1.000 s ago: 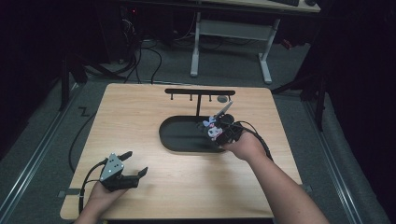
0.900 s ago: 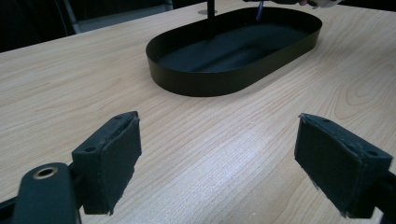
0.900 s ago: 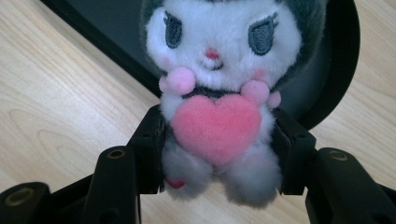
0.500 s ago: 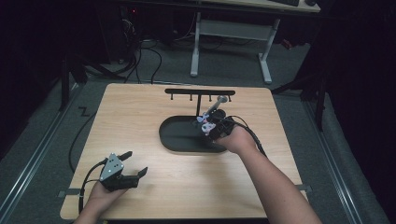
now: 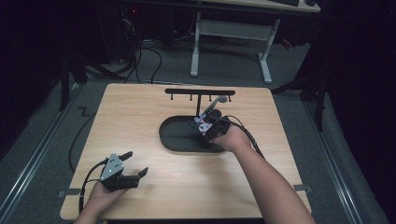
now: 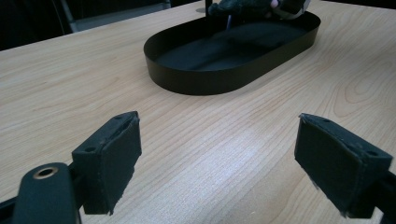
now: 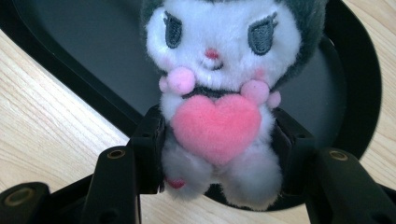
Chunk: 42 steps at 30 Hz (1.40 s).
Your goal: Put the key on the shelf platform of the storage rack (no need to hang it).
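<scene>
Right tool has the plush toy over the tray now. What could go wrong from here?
1. The right tool pinches the small white and grey plush toy with a pink heart only at its soft lower body; it may slip or tilt out.
2. The toy hangs close to the black T-shaped hook rack standing in the black oval metal tray; raising it carelessly could knock the rack.

A light wooden table (image 5: 140, 116) carries a black oval tray (image 5: 175, 137).
</scene>
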{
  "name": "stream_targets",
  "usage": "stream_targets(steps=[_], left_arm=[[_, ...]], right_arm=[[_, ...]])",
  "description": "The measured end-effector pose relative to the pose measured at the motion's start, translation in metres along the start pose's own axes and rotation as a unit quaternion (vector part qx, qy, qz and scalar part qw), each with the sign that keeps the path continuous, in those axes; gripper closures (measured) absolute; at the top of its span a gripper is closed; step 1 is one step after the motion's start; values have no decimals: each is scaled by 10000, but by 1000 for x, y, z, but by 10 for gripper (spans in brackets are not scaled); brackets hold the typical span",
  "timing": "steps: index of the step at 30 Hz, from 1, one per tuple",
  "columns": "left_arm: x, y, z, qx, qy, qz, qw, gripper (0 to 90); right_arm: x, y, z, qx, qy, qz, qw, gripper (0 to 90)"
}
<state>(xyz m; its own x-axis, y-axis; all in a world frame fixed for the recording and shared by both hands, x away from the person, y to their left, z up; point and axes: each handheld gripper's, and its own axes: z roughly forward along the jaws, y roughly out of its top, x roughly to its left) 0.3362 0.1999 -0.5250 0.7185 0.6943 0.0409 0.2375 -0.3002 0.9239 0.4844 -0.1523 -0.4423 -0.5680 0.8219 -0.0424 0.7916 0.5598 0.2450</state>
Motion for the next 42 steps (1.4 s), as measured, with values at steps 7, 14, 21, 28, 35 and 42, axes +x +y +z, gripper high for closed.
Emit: stream_targets(steps=[7, 14, 21, 28, 35, 42], left_arm=[[0, 0, 0, 24, -8, 12, 10000, 154], [-1, 0, 1, 56, -16, 42, 10000, 154], [-1, 0, 2, 65, -15, 37, 10000, 154], [-1, 0, 2, 89, -16, 43, 10000, 154], [-1, 0, 2, 97, -14, 40, 9999, 154], [-1, 0, 2, 102, -17, 40, 9999, 154]], right_arm=[[4, 3, 6, 13, -2, -90, 10000, 473], [-7, -12, 23, 278, -48, -77, 9996, 470], [-13, -21, 27, 375, -54, 2, 9993, 465], [-15, -23, 29, 319, 34, 72, 9995, 457], [-15, -23, 30, 267, 64, 114, 9996, 396], [-16, -21, 23, 131, 27, 181, 9997, 366]])
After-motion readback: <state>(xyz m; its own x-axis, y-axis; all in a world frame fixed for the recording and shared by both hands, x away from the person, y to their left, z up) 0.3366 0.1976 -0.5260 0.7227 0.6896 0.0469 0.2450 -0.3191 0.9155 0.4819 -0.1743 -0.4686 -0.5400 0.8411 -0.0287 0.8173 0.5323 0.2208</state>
